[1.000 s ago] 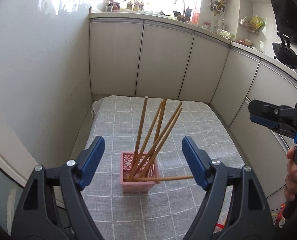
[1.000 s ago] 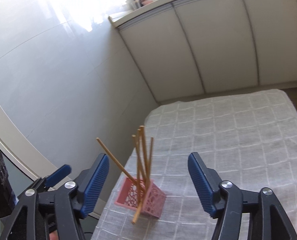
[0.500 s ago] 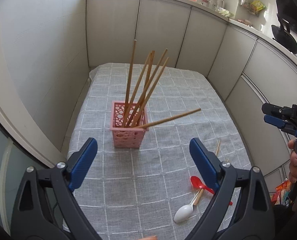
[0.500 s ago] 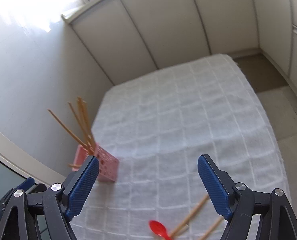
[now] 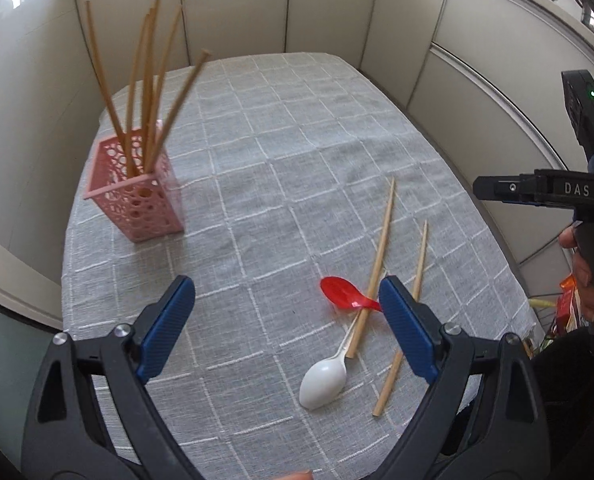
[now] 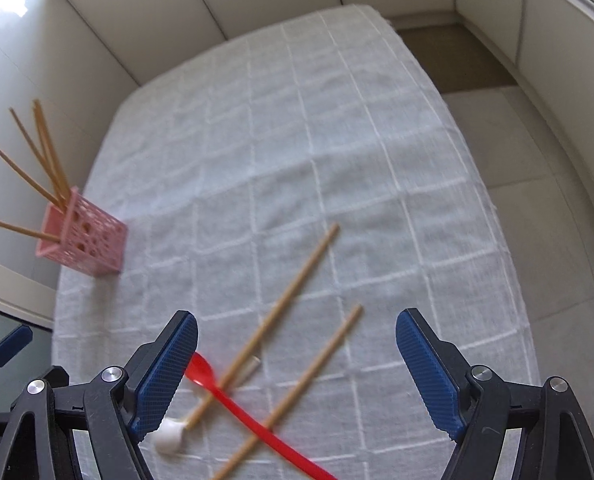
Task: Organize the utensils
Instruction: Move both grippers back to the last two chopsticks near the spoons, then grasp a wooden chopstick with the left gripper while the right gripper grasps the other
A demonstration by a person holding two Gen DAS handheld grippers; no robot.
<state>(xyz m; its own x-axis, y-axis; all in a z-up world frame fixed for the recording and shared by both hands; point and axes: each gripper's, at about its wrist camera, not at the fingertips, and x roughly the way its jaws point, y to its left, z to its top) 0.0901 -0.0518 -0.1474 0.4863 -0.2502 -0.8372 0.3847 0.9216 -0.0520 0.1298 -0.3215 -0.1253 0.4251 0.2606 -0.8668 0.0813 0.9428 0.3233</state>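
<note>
A pink perforated holder [image 5: 137, 196] stands at the table's left with several wooden chopsticks [image 5: 141, 80] leaning in it; it also shows in the right wrist view [image 6: 83, 236]. Two loose chopsticks [image 5: 379, 256] [image 6: 293, 292], a red spoon [image 5: 343, 294] [image 6: 233, 392] and a white spoon [image 5: 325, 378] [image 6: 171, 438] lie crossed on the grey checked cloth. My left gripper [image 5: 287, 330] is open and empty above the cloth, left of the spoons. My right gripper [image 6: 297, 376] is open and empty above the loose utensils.
The clothed table [image 5: 281, 128] is boxed in by white cabinet fronts [image 5: 329, 4] at the back and right and a wall on the left. My right gripper's body and the holding hand [image 5: 577, 200] show at the right edge of the left wrist view.
Both grippers pulled back and tilted down from the holder toward the near end of the table. The loose chopsticks and spoons came into view. Both stay open.
</note>
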